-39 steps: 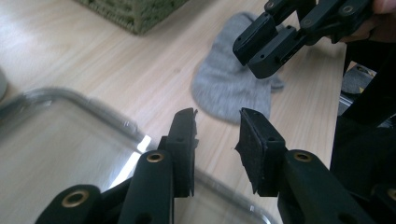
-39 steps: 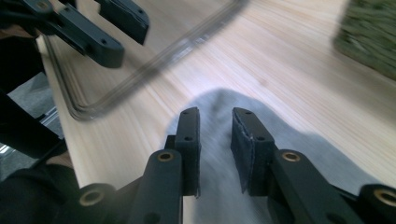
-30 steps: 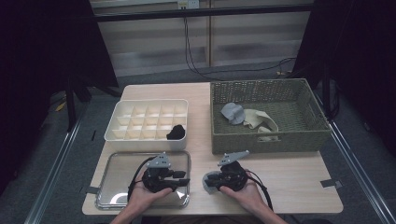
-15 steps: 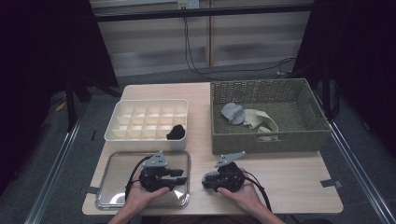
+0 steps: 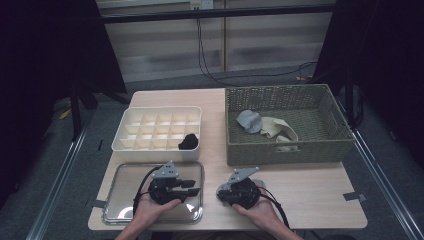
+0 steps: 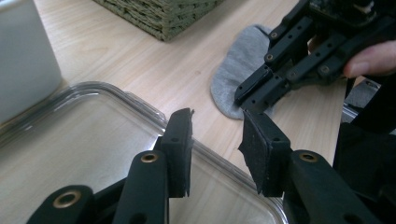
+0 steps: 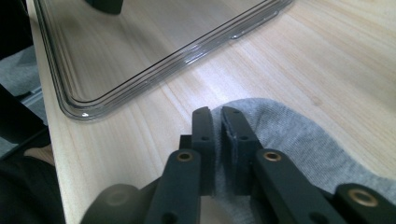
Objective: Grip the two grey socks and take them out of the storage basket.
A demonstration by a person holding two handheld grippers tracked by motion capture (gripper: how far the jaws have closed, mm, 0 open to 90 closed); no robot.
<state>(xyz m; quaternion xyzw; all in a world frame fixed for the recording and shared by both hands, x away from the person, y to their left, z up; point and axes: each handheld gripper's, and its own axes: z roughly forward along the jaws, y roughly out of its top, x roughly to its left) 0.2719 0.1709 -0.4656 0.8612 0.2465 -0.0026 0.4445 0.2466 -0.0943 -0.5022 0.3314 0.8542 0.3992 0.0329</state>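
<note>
A grey sock (image 6: 233,79) lies flat on the wooden table just right of the clear tray (image 5: 125,215). My right gripper (image 5: 220,192) points left, low on the table. Its jaws have just been closing, with the sock's (image 7: 289,135) edge pinched between them. In the right gripper view the right gripper (image 7: 217,116) has only a thin gap between its pads, with grey fabric in it. My left gripper (image 5: 192,187) hovers over the tray's right side, pointing right. The left gripper (image 6: 217,130) is open with nothing between its pads, facing the right gripper (image 6: 247,95) close by.
A wicker basket (image 5: 285,152) at the back right holds a grey sock (image 5: 249,121) and a beige one (image 5: 275,127). A white divided box (image 5: 155,147) behind the tray has a black item (image 5: 188,142) in its front right cell. The table's front edge is close to both hands.
The right gripper's jaws have come together on the sock's edge, with a slight shift toward the tray. The left gripper has kept still.
</note>
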